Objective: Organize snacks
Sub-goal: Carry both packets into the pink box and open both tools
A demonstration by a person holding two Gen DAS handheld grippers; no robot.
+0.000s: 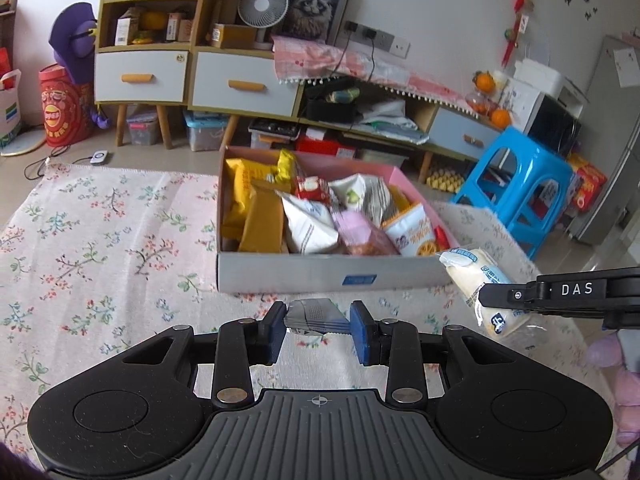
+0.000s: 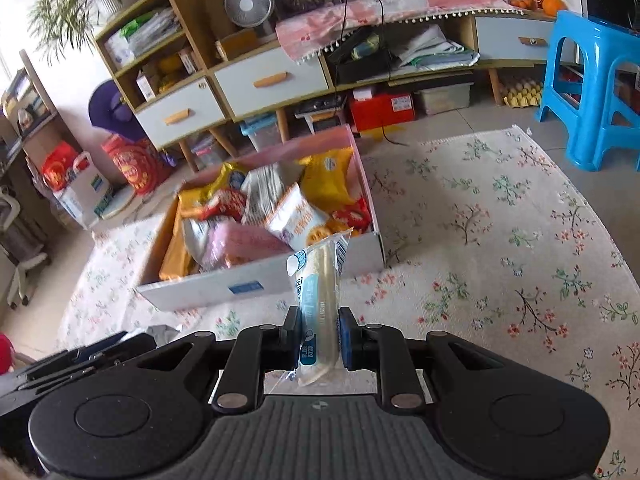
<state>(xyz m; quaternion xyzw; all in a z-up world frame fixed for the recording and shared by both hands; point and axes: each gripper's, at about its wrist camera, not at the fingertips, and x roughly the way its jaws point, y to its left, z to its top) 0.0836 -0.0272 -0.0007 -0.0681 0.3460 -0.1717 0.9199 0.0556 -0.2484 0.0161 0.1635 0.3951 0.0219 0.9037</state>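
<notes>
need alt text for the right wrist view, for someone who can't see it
The right gripper is shut on a clear-wrapped white snack roll, held upright just short of an open cardboard box crammed with snack packets. The box sits on a floral rug, with a blue plastic stool at the back right.
</notes>
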